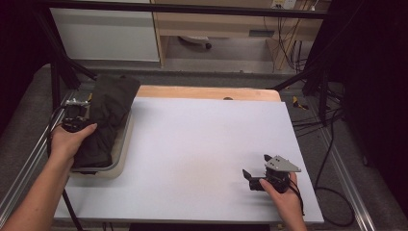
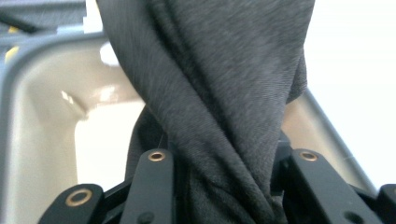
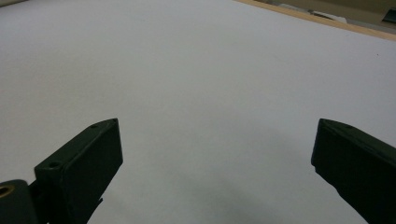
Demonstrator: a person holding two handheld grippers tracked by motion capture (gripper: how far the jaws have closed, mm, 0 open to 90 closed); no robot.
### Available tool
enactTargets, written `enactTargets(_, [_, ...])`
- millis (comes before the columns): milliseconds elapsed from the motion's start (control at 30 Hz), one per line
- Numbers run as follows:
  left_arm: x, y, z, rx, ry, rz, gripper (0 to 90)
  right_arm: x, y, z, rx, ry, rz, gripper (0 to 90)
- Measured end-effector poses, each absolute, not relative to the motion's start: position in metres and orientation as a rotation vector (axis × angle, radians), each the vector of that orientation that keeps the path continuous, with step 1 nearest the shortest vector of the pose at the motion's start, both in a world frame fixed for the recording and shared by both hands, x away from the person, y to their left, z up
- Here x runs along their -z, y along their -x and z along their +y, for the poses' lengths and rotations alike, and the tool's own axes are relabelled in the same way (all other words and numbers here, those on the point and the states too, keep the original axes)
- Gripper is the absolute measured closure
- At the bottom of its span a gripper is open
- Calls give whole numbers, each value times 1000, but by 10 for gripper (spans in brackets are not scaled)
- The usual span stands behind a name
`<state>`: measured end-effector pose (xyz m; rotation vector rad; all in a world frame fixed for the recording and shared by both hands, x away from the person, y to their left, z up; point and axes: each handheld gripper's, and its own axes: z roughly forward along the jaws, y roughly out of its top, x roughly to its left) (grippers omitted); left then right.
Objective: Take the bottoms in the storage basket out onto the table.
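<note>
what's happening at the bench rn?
A person works two hand-held grippers at a white table. The left gripper is shut on a dark grey cloth bunched in a beige tray at the table's left edge; the fabric is pinched between its jaws. The right gripper sits low over the bare tabletop near the right front, jaws open, holding nothing.

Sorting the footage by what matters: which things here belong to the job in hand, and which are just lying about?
In the job:
- dark cloth
- beige tray
- left gripper, shut on the cloth
- right gripper, open

Lying about:
- loose cables
- wooden board
</note>
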<state>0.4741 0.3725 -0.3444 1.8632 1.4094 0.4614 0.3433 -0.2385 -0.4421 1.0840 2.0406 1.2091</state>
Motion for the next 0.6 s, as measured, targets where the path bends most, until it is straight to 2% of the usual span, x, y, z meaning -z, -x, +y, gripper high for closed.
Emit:
enactTargets(133, [312,-468,379,-430,-1715,1373,655,442,-343,-238,-1209,-1079,2037,27])
enactTargets(600, [271,-458,382,-452,-1531,1325,658,440,-342,-240,-1224,-1084,2026,28])
